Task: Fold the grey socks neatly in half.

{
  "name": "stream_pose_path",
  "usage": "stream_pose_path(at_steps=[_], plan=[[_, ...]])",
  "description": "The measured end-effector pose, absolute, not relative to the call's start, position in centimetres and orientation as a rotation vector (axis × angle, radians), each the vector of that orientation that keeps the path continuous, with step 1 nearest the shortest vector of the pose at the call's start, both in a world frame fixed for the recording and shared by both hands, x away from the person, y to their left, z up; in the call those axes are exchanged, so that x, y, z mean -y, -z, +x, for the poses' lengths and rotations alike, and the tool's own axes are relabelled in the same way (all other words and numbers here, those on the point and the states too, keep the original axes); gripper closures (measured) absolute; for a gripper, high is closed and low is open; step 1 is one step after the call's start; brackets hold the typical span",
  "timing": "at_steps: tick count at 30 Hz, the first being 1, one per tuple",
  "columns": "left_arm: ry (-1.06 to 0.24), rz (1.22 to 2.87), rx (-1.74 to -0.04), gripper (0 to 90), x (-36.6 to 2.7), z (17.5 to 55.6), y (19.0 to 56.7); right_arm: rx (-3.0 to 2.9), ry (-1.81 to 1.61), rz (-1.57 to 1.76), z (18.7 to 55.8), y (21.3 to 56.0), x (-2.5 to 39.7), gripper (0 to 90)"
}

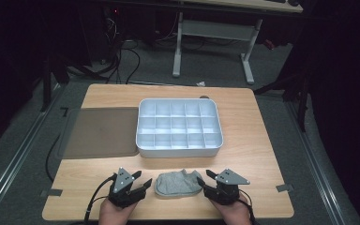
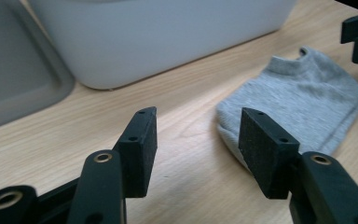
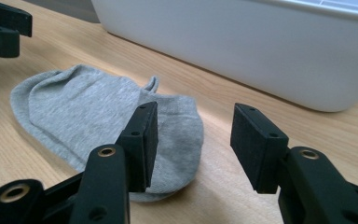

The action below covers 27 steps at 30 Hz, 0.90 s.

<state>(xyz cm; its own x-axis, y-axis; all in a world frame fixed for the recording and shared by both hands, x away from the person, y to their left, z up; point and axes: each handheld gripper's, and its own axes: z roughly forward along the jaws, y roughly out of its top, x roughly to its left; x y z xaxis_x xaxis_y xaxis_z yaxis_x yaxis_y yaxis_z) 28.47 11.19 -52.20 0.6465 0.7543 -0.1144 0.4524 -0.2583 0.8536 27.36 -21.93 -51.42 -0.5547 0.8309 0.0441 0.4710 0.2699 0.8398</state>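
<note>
Sock, grey and lying flat, sits close to the near edge of the wooden worktop, about midway along it. Left tongs rest just beside its left end, jaws spread apart and holding nothing. Right tongs sit at its right end, jaws likewise spread and empty, one jaw over the cloth in the right gripper view. Beyond the sock, near the middle of the worktop, stands a white tray divided into many small compartments. A flat grey mat lies touching the tray's left side, reaching the left edge.
</note>
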Motion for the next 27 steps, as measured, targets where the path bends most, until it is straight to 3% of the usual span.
stream_pose_path(at_steps=[10,17,27], plan=[[-0.331,1.963,-0.895,53.0,-8.3,28.1,52.6,-2.169,-1.179,1.283,27.3,52.2,21.8,57.3],[-0.359,2.034,-0.87,64.5,-6.7,27.9,52.9,-2.193,-1.182,1.353,27.7,52.7,21.7,56.3],[-0.411,2.097,-0.878,67.6,-6.6,27.6,53.3,-2.23,-1.138,1.379,27.9,53.1,21.3,56.6]])
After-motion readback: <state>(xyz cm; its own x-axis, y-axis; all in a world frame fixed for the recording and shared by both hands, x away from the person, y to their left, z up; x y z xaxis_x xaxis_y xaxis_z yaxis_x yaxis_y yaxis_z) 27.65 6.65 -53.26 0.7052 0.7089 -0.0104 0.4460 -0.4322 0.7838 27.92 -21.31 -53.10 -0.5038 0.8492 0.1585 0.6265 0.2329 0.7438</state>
